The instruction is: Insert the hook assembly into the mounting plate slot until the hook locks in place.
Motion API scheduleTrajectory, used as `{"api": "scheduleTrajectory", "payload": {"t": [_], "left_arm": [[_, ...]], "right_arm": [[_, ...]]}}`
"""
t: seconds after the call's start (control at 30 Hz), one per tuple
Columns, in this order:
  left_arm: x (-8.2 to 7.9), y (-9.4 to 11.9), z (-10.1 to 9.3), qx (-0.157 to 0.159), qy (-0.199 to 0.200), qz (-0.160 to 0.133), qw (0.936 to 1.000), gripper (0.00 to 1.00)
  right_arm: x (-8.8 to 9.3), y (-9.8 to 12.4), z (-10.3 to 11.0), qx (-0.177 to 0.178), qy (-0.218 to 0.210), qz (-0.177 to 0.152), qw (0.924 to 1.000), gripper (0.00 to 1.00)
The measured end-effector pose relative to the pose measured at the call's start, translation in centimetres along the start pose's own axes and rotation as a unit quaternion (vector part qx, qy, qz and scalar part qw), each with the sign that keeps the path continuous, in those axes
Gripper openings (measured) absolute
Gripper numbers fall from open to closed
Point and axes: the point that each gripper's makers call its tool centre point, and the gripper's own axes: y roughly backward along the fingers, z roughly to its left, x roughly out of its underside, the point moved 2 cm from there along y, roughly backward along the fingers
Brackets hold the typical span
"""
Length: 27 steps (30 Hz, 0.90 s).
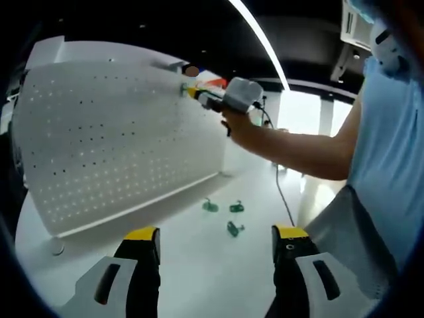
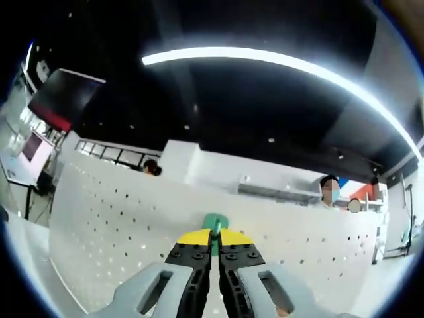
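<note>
- Yellow-tipped jaws of the left gripper (image 1: 215,246) stood nearest the lens in the left gripper view, spread wide with nothing between them, hovering over the white table (image 1: 199,278); it looked to be waiting, out of the working hand's way.
- Just ahead of those jaws lay three spare green hooks (image 1: 228,215) loose on the table, near one another and well apart from the board, probably kept as stock for later.
- Farther ahead and to the left of the jaws rose the white pegboard (image 1: 106,139), upright and tilted a little back, its foot on the table.
- At the board's upper right corner, the right gripper (image 1: 197,93), held in the person's hand (image 1: 240,124), pressed its tip against the perforated face.
- Nothing lay between the left jaws and the board.
- In the right gripper view, the right gripper's (image 2: 212,238) jaws sat nearly closed, pinching a green hook (image 2: 213,223) that stuck out just past their tips.
- That hook touched or nearly touched the pegboard (image 2: 119,225) straight ahead; I judged it was being lined up with a hole, and whether it had seated could not be told.
- Beyond the board's top edge were people and a dark screen (image 2: 63,96) off to the left, none obstructing.
</note>
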Motion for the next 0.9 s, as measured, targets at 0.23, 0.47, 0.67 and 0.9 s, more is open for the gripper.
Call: {"api": "scheduleTrajectory", "payload": {"t": [0.23, 0.47, 0.67, 0.9], "left_arm": [[0.06, 0.0, -0.04, 0.001, -0.001, 0.001, 1.0, 0.7], [0.1, 0.06, 0.03, 0.0, 0.001, 0.0, 1.0, 0.7], [0.09, -0.06, -0.1, 0.002, 0.0, 0.001, 1.0, 0.7], [0.01, 0.01, -0.02, 0.0, 0.0, -0.002, 1.0, 0.7]], "right_arm": [[0.45, -0.11, 0.08, 0.003, 0.002, 0.008, 1.0, 0.0], [0.51, -0.16, 0.13, 0.003, 0.002, 0.01, 0.9999, 0.01], [0.73, -0.2, 0.13, 0.006, 0.001, 0.019, 0.9998, 0.01], [0.89, -0.36, 0.2, 0.007, 0.007, 0.027, 0.9996, 0.01]]}}
